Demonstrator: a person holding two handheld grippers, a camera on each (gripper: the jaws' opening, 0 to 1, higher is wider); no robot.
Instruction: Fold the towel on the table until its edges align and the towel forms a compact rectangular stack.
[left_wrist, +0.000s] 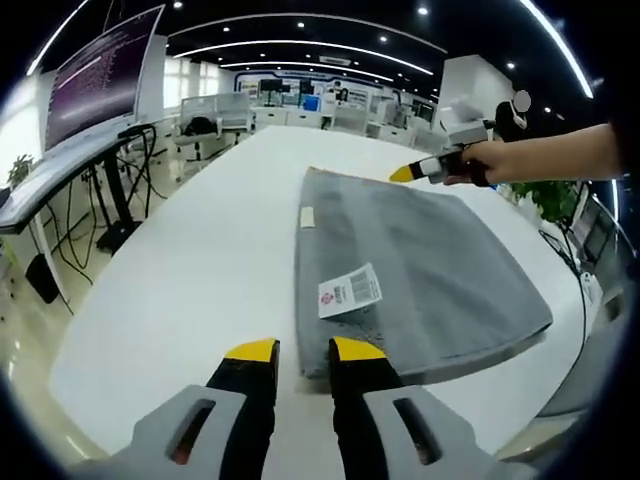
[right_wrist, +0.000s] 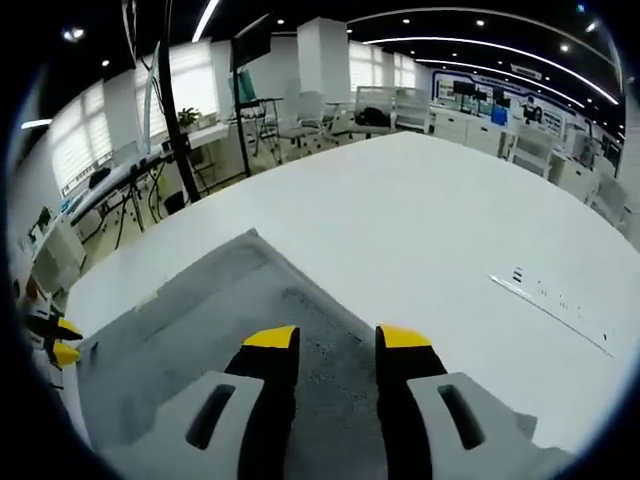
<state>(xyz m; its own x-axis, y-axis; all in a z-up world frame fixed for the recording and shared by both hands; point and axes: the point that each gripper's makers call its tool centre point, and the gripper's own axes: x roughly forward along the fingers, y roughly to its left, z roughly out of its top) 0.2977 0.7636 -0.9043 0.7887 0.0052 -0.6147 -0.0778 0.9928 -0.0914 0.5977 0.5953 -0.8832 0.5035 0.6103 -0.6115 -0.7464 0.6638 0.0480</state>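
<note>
A grey towel (left_wrist: 420, 260) lies folded into a rectangle on the white table (left_wrist: 200, 250), with a white barcode label (left_wrist: 350, 290) near its close edge. My left gripper (left_wrist: 305, 352) is open just short of the towel's near left corner, nothing between its yellow-tipped fingers. At the towel's far right corner a hand (left_wrist: 495, 160) holds my right gripper (left_wrist: 412, 172). In the right gripper view that gripper (right_wrist: 337, 340) stands open above the towel (right_wrist: 200, 330) near its corner, and the left gripper's yellow tips (right_wrist: 62, 340) peek in at the far left.
The table's edge runs close along the towel's right side (left_wrist: 560, 370). A flat socket strip (right_wrist: 545, 295) is set into the tabletop beyond the towel. Desks, a large screen (left_wrist: 100, 70) and cables stand off the table to the left.
</note>
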